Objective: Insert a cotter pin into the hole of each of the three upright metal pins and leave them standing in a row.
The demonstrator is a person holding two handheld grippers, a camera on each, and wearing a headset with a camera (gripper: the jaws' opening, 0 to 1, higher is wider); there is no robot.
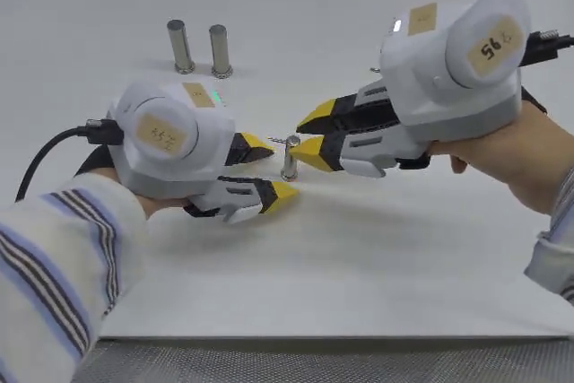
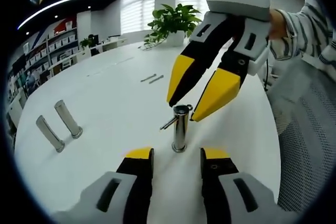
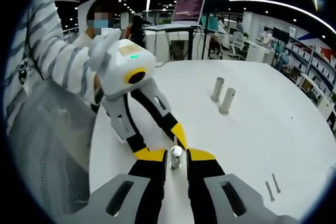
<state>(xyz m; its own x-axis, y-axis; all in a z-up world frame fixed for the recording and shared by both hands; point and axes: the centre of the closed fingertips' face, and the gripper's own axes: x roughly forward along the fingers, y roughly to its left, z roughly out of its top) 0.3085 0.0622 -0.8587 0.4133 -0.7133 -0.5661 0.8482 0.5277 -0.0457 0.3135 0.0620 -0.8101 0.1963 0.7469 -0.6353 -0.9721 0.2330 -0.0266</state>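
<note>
Flanking the head of the short upright steel pin (image 1: 290,164), the white right gripper with yellow tips (image 2: 188,106) has its jaws parted, gripping nothing; whether a tip touches the pin, I can't tell; the pin stands on the white tabletop (image 1: 377,248), long axis vertical; a thin grey cotter pin (image 2: 168,124) lies crosswise through the hole near its top, free end poking out sideways; the matching left gripper (image 2: 177,157) sits lower, jaws apart and empty, the pin's foot dead ahead between them; so the right gripper is nearer the cotter, and any seating push looks to run level, across the upright; two more steel pins (image 1: 180,47) stand side by side well apart, no cotter showing in either.
</note>
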